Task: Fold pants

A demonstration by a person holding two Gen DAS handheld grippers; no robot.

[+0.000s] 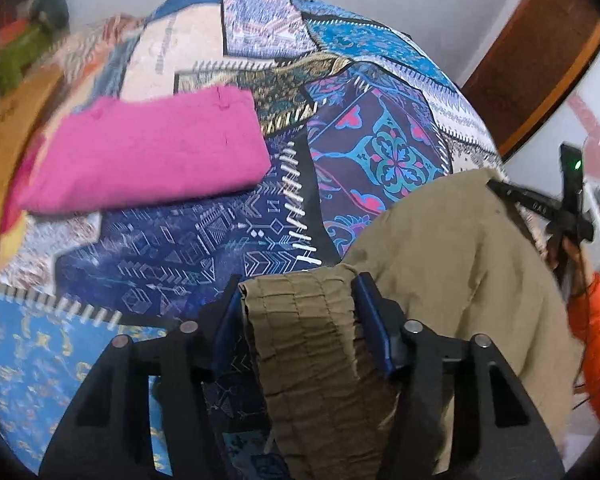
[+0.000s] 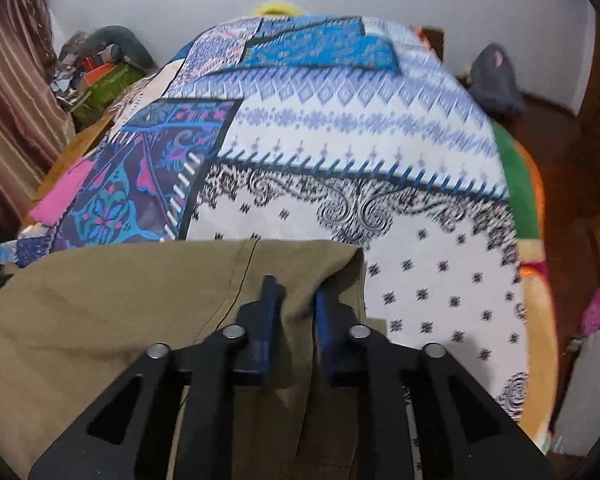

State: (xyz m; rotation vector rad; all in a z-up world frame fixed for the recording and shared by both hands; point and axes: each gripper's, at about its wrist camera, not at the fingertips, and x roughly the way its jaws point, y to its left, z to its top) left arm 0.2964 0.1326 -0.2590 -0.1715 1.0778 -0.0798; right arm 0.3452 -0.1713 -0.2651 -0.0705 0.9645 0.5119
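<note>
Pants (image 1: 452, 264), khaki and loose, hang between the two tools above the foot of a bed spread with a patchwork bedcover (image 1: 384, 152).

From the left wrist camera, the left tool (image 1: 300, 296) has its blue fingers (image 1: 374, 320) fairly wide apart, with the gathered elastic waistband (image 1: 304, 320) bunched between them and trailing down toward the lens. The rest of the khaki cloth stretches off to the right, where the right tool (image 1: 540, 204) shows as a black frame with a green light at the cloth's far corner; an arm in an orange sleeve (image 1: 596, 344) is behind it. On the bedcover to the left lies a folded pink garment (image 1: 148, 152).

From the right wrist camera, the right tool (image 2: 296, 300) has its blue fingers (image 2: 268, 312) drawn close together, pinching a fold of the pants (image 2: 100, 312) near their right-hand corner. The cloth spreads away to the left and covers the near edge of the bedcover (image 2: 340, 128). The pink garment (image 2: 64, 192) is at the far left of the bed.
</note>
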